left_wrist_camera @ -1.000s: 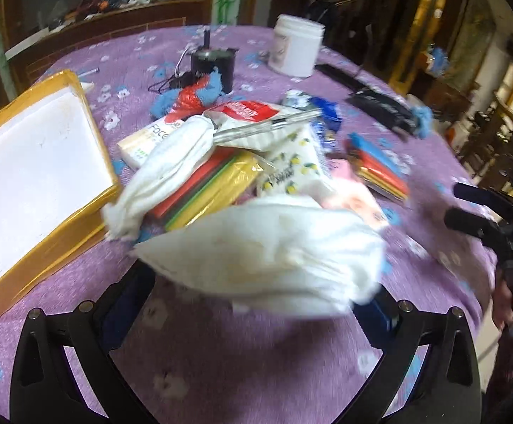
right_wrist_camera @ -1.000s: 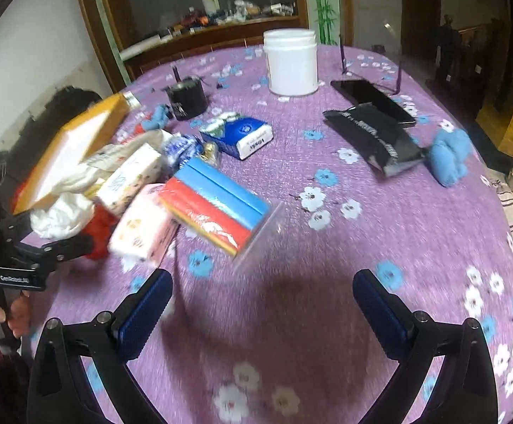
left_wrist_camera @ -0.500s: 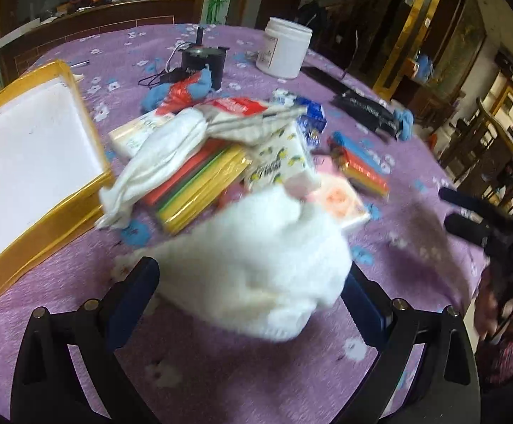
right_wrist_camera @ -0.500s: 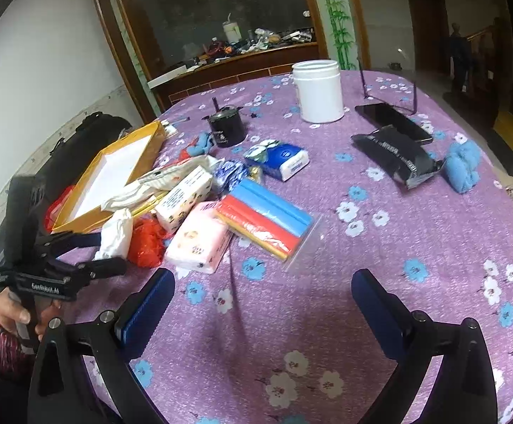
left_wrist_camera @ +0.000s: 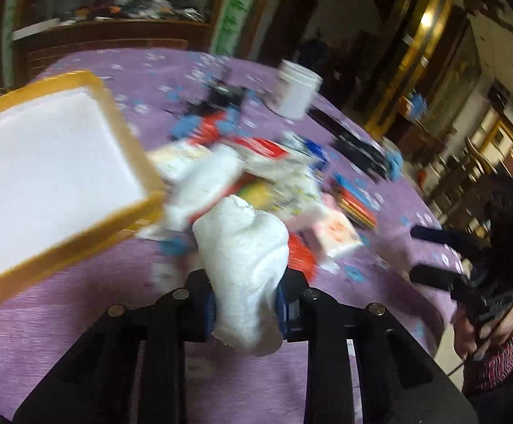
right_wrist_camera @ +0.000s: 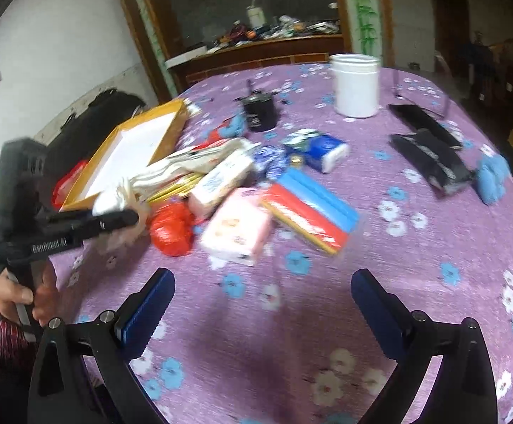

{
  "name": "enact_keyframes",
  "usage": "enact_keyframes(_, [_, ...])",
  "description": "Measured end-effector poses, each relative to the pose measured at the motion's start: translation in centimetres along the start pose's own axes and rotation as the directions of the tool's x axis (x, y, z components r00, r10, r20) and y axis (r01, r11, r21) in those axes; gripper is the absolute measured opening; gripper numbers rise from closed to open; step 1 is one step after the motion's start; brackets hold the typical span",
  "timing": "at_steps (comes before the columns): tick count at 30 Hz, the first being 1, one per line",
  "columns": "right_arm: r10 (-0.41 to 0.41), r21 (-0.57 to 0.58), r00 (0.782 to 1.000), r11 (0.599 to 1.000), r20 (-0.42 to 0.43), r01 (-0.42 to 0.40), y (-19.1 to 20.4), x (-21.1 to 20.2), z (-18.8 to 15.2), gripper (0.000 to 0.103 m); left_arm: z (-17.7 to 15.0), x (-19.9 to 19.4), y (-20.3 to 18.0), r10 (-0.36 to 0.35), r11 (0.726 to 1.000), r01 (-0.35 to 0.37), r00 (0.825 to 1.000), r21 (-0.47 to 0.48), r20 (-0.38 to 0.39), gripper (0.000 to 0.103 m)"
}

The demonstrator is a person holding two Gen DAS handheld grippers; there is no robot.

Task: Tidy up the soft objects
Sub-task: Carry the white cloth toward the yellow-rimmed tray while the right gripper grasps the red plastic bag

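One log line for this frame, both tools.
left tool: shut on white cloth | right tool: open, holding nothing | yellow-rimmed tray: holds nothing

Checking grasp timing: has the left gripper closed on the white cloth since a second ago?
Yes. The left gripper, open earlier, is now shut on the white cloth, nearer the yellow tray.

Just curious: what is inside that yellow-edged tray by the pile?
The tray shows only a bare white floor in both views; nothing lies in it. Its near corner is cut off in the left view.
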State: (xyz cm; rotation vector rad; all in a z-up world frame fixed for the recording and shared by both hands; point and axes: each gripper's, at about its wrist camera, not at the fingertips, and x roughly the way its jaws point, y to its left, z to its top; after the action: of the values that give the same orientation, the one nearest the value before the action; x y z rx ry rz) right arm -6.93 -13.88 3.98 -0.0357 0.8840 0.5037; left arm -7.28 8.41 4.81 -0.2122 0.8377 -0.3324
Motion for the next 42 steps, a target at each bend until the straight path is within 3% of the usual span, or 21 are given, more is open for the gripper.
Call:
enact_keyframes(4, [0.024,-0.057,0.998,0.998,-0.065,-0.028,3.2,2.3,1.3,0.075,0.0,-0.8,2.4,0.052,0.998,-0.051,0.998,-0.048,0.028,0.024])
enact_keyframes(12, [0.031,-0.128,0.984,0.99,-0.174,-0.054,8.0,8.4,3.6,0.068,-0.3,-1.4,3.3,0.073,0.996,-0.07,0.996,-0.054,0.052,0.024])
enact_keyframes(13, [0.027,-0.125,0.982,0.991,-0.187,-0.051,8.0,9.0,3.5,0.06,-0.3,-1.4,3.2,0.075,0.996,-0.072,0.996,-0.051,0.054,0.024])
enact_keyframes(14, [0.016,-0.121,0.979,0.992,-0.201,-0.041,8.1,9.7,3.4,0.044,-0.4,-1.4,3.2,0.075,0.996,-0.072,0.996,-0.047,0.056,0.024])
enact_keyframes(15, [0.018,-0.097,0.977,0.995,-0.212,-0.039,7.8,10.3,3.2,0.039,-0.5,-1.2,3.0,0.074,0.997,-0.072,0.996,-0.041,0.055,0.024])
enact_keyframes(23, [0.08,-0.018,0.988,0.996,-0.135,-0.083,6.7,7.3,1.3,0.038,-0.7,-0.8,2.4,0.073,0.997,-0.072,0.995,-0.021,0.066,0.024])
enact_keyframes(29, [0.092,-0.018,0.993,0.995,-0.077,-0.094,7.0,6.0,1.8,0.038,-0.7,-0.7,2.2,0.087,0.996,-0.085,0.994,-0.03,0.068,0.024])
enact_keyframes(42, [0.119,-0.013,0.991,0.993,-0.062,-0.12,7.1,5.3,2.0,0.038,0.4,-1.4,2.1,0.11,0.994,-0.109,0.989,-0.011,0.102,0.024])
